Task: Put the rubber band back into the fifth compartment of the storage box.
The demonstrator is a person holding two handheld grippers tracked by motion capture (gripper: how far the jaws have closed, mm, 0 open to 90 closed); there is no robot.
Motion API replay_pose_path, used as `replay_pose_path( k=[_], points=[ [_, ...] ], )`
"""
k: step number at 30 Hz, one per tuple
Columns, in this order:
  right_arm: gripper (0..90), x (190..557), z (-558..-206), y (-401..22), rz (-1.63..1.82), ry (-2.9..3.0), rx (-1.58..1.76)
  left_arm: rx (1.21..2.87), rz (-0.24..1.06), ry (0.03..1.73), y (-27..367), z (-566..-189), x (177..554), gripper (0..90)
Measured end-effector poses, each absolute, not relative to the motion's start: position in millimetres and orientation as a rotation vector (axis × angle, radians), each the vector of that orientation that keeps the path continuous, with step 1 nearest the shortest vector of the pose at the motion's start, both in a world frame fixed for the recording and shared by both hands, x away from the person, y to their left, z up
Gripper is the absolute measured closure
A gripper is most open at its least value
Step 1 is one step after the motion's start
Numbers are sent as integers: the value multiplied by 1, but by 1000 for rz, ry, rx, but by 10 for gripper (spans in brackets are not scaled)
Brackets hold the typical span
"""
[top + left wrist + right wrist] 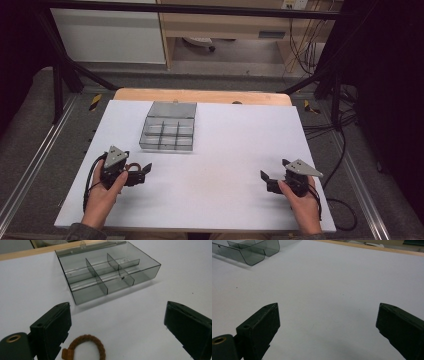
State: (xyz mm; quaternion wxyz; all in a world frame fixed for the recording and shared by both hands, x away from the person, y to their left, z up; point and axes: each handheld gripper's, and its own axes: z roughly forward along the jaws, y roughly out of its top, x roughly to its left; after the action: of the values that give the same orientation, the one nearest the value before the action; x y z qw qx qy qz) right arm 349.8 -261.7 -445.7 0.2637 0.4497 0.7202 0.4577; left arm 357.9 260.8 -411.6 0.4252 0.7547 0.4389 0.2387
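I work in what reads as a lab or test bay. My white table [225, 165] sits inside a black metal frame [60, 75], ringed by grey matting. Hazard-striped tape [95, 101] marks the floor, loose cables [305, 50] hang at the back, and plain wooden furniture [225, 25] stands behind.

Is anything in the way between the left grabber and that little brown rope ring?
No, nothing visible is in the way. The brown rope ring lies on the white table right between the open jaws of the left gripper, close to one jaw. The clear divided box sits farther off, beyond the ring.
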Motion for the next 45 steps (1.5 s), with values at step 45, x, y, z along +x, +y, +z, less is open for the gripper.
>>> replay_pose_path(
  k=[45],
  points=[
    [53, 351, -445, -265, 1213, 1953, 1214, 1996, 536, 1173, 283, -430, 368, 432]
  ],
)
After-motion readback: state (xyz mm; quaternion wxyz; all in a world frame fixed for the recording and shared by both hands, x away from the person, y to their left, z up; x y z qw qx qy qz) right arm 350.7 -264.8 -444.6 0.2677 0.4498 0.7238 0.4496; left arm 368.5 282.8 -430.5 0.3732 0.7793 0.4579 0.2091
